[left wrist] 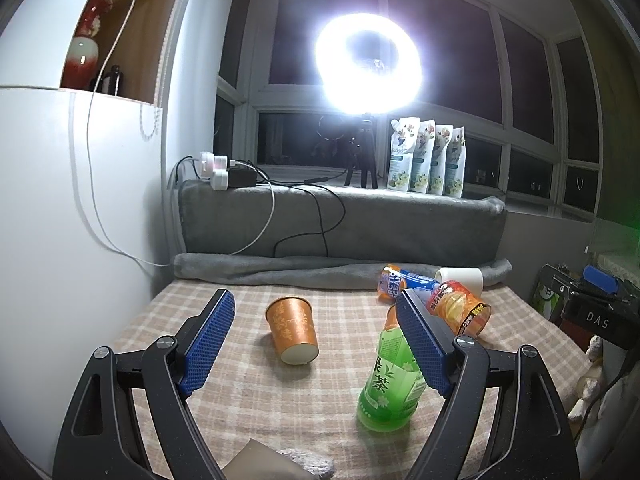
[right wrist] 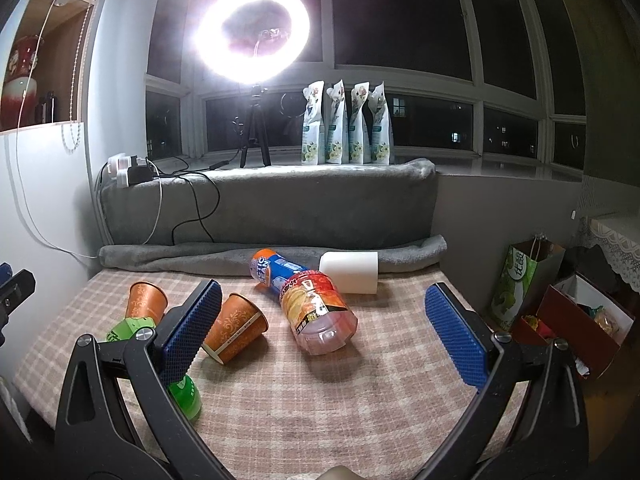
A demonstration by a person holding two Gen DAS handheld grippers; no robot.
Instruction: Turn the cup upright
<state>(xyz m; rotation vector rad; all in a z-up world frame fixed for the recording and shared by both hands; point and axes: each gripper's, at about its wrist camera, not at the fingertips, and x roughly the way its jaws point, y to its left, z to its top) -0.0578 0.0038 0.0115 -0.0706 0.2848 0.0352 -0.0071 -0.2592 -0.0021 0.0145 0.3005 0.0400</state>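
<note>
Both claws (left wrist: 316,344) (right wrist: 322,330) gape empty; green bottle (left wrist: 390,376) perhaps crowds the orange cup (left wrist: 294,330).

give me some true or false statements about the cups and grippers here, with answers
1. The left gripper is shut on an orange cup. False: its jaws stand open and hold nothing.
2. The orange cup ahead of the left gripper lies on its side. True.
3. The white cup stands upright. False: it lies on its side by the grey blanket.
4. The right gripper is open. True.
5. The green bottle lies on the checked cloth. True.
</note>
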